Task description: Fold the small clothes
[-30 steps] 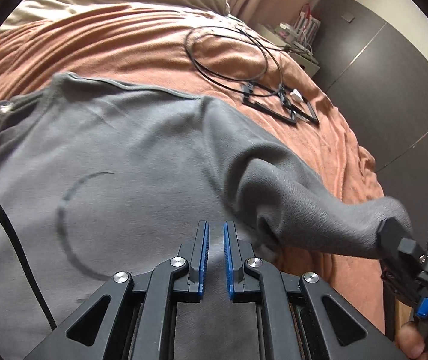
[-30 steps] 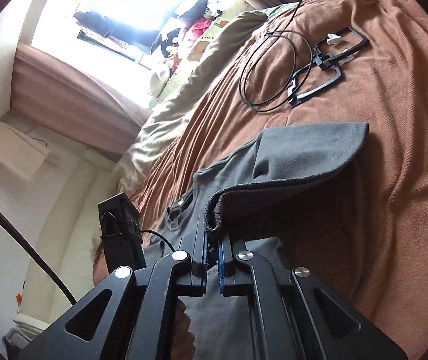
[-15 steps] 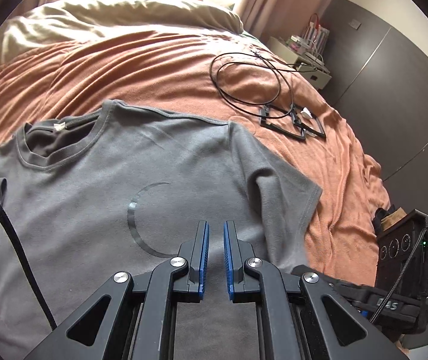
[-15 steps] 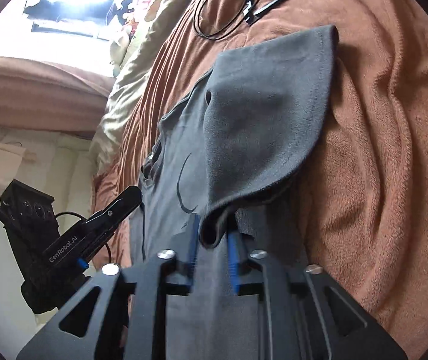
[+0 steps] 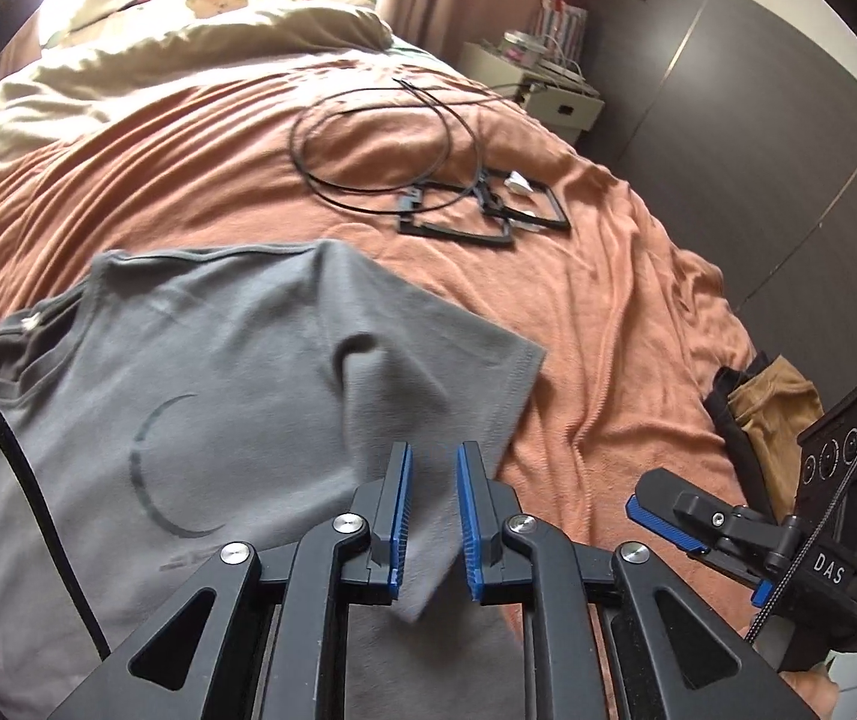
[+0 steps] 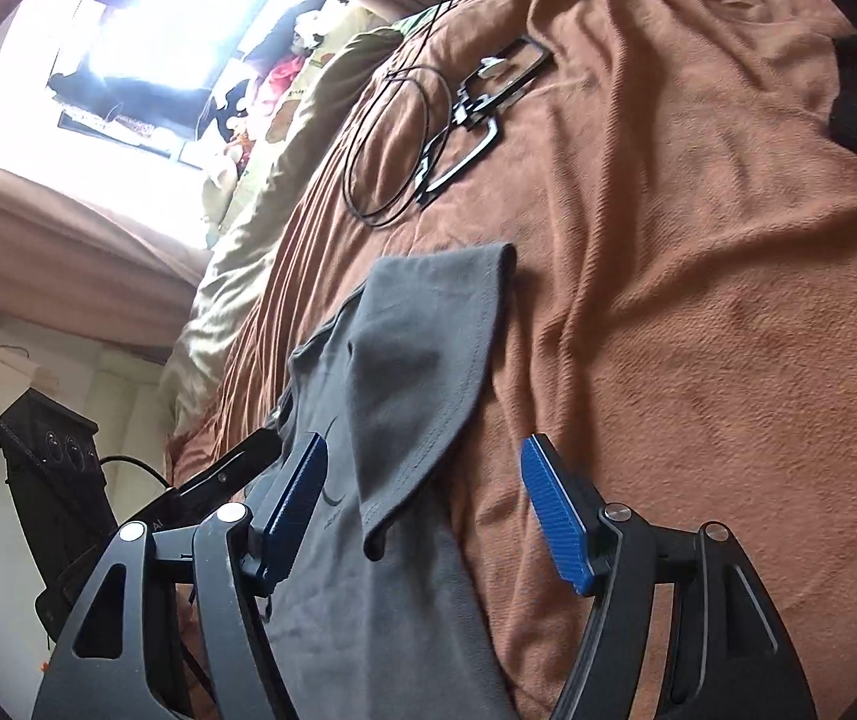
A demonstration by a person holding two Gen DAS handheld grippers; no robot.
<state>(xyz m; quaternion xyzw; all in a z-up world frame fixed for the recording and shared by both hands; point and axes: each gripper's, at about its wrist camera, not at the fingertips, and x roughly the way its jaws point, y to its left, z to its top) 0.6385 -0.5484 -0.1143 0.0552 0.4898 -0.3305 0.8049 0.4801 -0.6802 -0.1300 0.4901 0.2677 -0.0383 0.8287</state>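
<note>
The grey cotton T-shirt (image 5: 200, 396) lies front-up on the bed's rust-orange fleece blanket (image 5: 608, 324), neckline toward the pillows, w/ a thin dark crescent print on the chest; a sec ago its short sleeve (image 6: 422, 360) was pinched in the right gripper (image 6: 428, 510) and pulled out to the side, now that sleeve lies dropped and folded inward over the shirt body, hem edge showing, a soft ridge where it doubles over; so the first sleeve fold looks done, though a bit rumpled, not pressed flat. Right gripper's jaws are opening, standing wide either side of the sleeve's lower corner, pads not touching the cloth, nothing held. Left gripper (image 5: 431, 516) hovers over the shirt's lower middle; jaws opening too, only a narrow gap so far, cloth seen behind the gap but nothing clamped; it has come up and away from the fabric vs. a sec ago. Judging from this, the other sleeve and the body folds are left, so task is early on. Fabric looks thin and limp; likely slides on the fleece and unfolds if dragged. Further out: a coiled black cable (image 5: 380, 144) w/ black rectangular frames (image 5: 476, 216) lies well apart from the shirt, toward the beige pillow (image 5: 176, 54); a white bedside cabinet (image 5: 548, 96) stands by the dark wardrobe wall.
</note>
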